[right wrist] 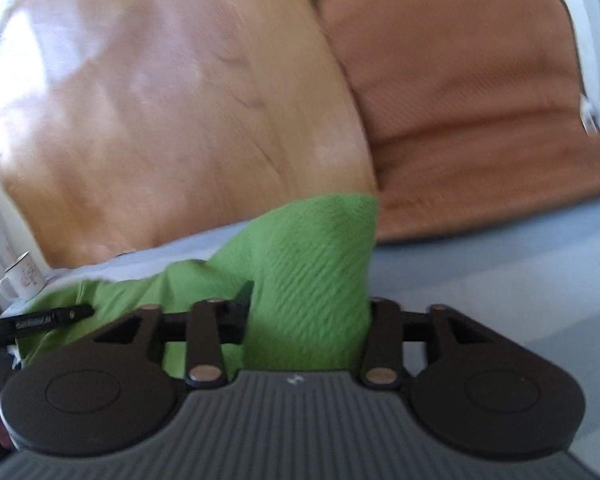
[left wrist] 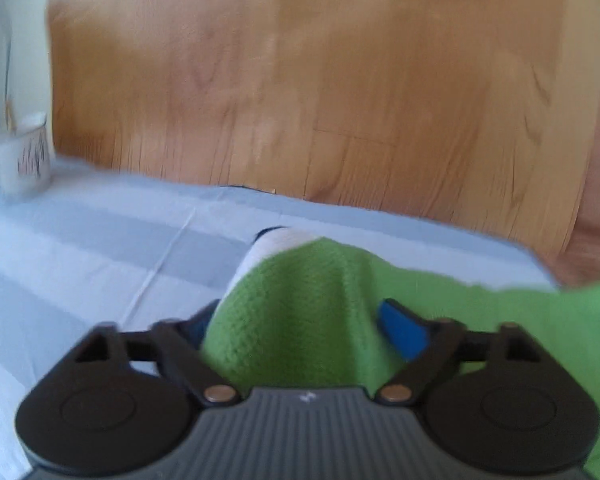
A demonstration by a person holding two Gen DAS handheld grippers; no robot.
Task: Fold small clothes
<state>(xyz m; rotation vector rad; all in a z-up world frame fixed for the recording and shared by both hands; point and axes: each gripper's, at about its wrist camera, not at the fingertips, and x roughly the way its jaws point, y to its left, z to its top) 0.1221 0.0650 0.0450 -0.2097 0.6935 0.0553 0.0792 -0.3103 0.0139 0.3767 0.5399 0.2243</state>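
A green fleece cloth (left wrist: 320,280) lies bunched on the pale blue striped sheet (left wrist: 100,240). A raised fold of it stands between the fingers of my left gripper (left wrist: 296,316), which is open; its blue right pad (left wrist: 400,328) stands clear of the fleece. A white garment with a dark edge (left wrist: 272,246) pokes out from under the cloth just beyond. In the right wrist view the same green cloth (right wrist: 312,248) rises in a peak and fills the gap of my right gripper (right wrist: 308,304). That gripper's jaws stand apart, and the fleece hides its pads.
A white mug (left wrist: 22,156) (right wrist: 22,274) stands at the sheet's far left. A wooden board (left wrist: 300,80) (right wrist: 160,100) rises behind the sheet, with a brown cushion (right wrist: 460,100) to its right. A black lettered bar (right wrist: 48,316) lies across the cloth at the left edge.
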